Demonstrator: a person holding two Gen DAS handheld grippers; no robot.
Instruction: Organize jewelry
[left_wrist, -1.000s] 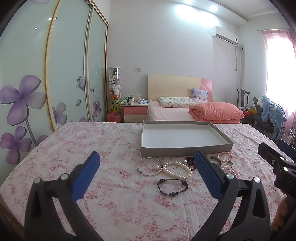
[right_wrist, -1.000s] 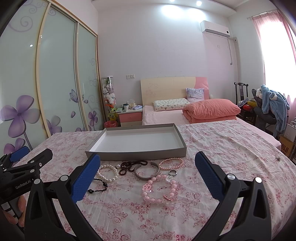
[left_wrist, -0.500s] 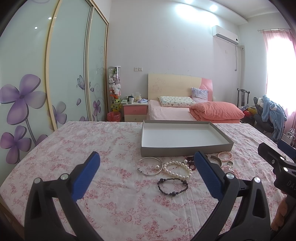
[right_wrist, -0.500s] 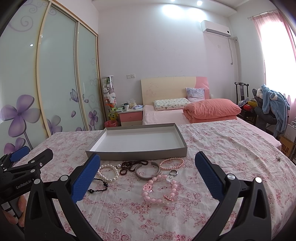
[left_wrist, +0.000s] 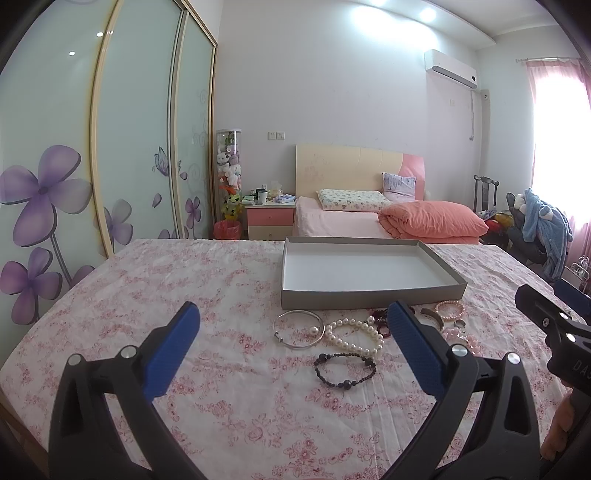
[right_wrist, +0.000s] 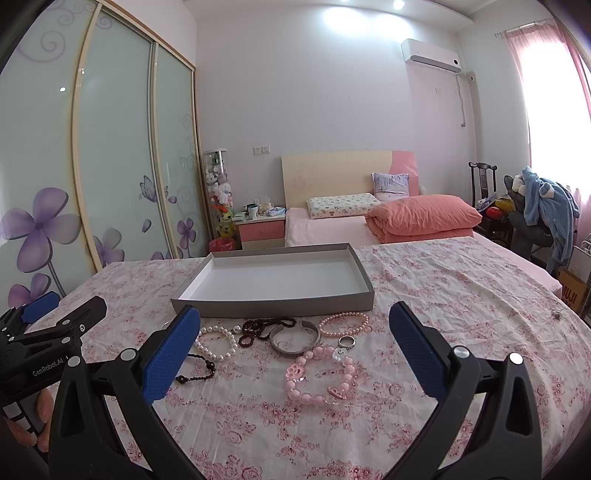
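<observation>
I am only starting: the gray tray (right_wrist: 273, 308) is sitting empty on the floral cloth (right_wrist: 443, 295), and every piece of jewelry is lying on the cloth just in front of its near wall. I am holding my left gripper (left_wrist: 291, 347) and right gripper (right_wrist: 293, 350) above the cloth, both spread wide and gripping nothing. From the right wrist view, the pink bead bracelet (right_wrist: 319, 380) is lying nearest, with the ring (right_wrist: 347, 341), silver cuff (right_wrist: 293, 338), pale pink bracelet (right_wrist: 343, 324), dark red beads (right_wrist: 262, 328) and pearl bracelet (right_wrist: 218, 341) beyond. From the left, the silver bangle (left_wrist: 298, 329) and black bracelet (left_wrist: 345, 371) are waiting too. By my judgement, everything is left to move.
</observation>
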